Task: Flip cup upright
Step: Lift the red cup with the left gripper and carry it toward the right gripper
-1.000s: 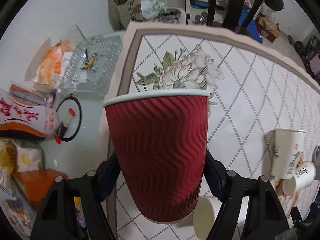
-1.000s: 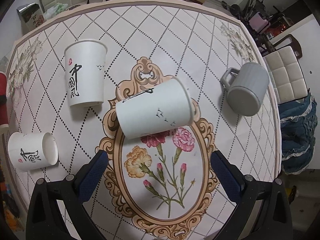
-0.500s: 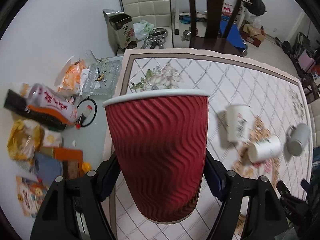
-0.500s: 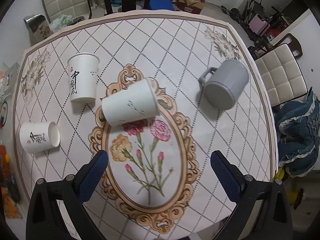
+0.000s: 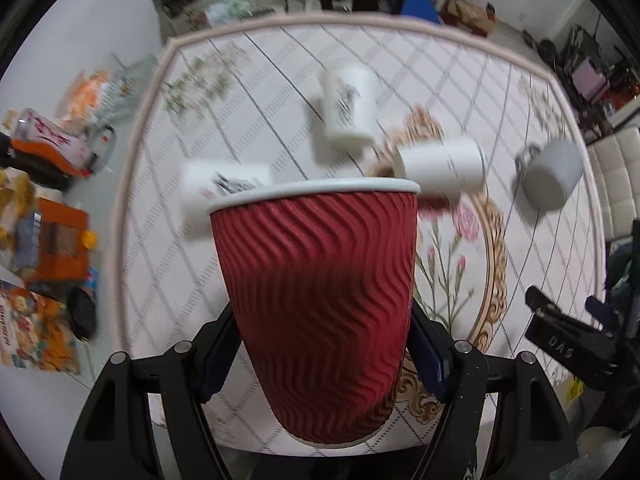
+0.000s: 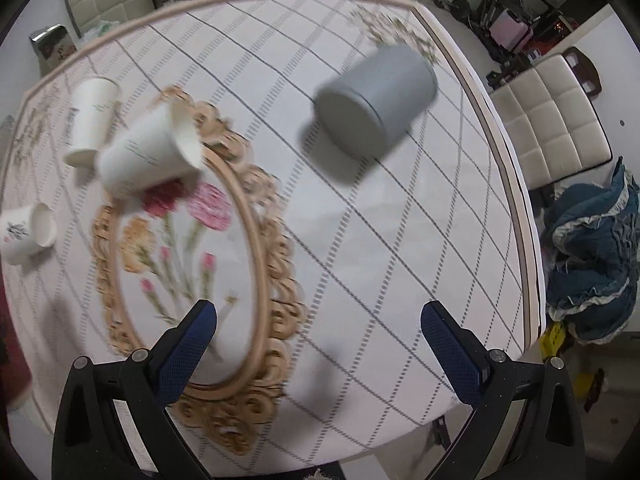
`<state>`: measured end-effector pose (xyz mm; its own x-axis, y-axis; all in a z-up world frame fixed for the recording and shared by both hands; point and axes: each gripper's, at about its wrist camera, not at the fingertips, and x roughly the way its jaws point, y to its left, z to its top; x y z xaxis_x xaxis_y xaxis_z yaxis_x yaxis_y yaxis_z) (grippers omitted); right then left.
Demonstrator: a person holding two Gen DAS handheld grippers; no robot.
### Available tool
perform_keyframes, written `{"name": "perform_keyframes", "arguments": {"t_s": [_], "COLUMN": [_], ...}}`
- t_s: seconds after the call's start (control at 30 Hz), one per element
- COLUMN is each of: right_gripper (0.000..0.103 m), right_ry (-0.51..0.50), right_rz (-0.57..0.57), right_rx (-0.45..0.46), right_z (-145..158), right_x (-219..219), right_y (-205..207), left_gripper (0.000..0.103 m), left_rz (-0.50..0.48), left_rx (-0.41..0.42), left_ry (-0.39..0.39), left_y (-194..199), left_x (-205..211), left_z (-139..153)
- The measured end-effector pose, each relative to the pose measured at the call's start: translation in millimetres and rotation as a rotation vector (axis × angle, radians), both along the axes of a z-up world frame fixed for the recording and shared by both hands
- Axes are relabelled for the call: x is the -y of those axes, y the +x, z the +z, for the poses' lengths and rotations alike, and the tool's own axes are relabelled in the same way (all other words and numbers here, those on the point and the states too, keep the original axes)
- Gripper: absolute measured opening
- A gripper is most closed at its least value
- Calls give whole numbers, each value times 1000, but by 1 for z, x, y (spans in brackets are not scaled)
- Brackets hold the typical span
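My left gripper [image 5: 320,354] is shut on a red ribbed paper cup [image 5: 320,296], rim up, held in the air above the near side of the table. My right gripper [image 6: 319,326] is open and empty, above the table's near edge; it shows in the left wrist view [image 5: 568,340] at the right. A grey mug [image 6: 374,108] stands upside down on the right half of the table. One white paper cup [image 6: 150,156] lies on its side near the middle. Another white cup [image 6: 26,230] lies on its side at the left. A third white cup [image 6: 90,120] stands upside down behind them.
The table [image 6: 360,240] has a floral cloth with a diamond grid. Snack bags and boxes [image 5: 48,208] lie on the floor to the left. A white chair [image 6: 548,120] and a blue cloth heap [image 6: 592,256] are at the right. Both views are motion-blurred.
The left gripper has swung right with the red cup, bringing the white cups and grey mug into its view. The right gripper has moved right and lower, toward the grey mug's side.
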<state>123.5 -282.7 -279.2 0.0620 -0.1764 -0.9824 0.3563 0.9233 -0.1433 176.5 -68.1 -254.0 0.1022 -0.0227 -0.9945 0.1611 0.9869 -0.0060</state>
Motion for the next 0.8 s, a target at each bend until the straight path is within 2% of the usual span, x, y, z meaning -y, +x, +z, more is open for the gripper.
{"name": "perform_keyframes", "arguments": {"t_s": [0.23,0.53,0.6,0.63,0.67,0.8], "right_gripper": [103,103,103,103,103,103], "right_ry": [-10,-5,-3,-3,-2,-3], "right_rz": [-11,13,20,23,26,34], "right_rx": [-69,-103,-105,-104,-103,-95], "right_z": [-38,-55,-56,-56,-57,-56], "right_x": [27,39,39,40,42,44], "right_y": [-17,-28,-27,-27,-26,-25], "left_gripper": [74,75,81,93,100,100], "left_rz": [-41,-11,-13,-14,-13,-6], "left_rx": [-103,-153,-144,-140,-135,-123], "left_ry": [30,31,52,55,62,61], "left_y": [-18,-21,-21,-22,-23,-23], "left_x": [39,49,47,47,47,49], "left_z": [-69,-102,-105,-106,-107,-104]}}
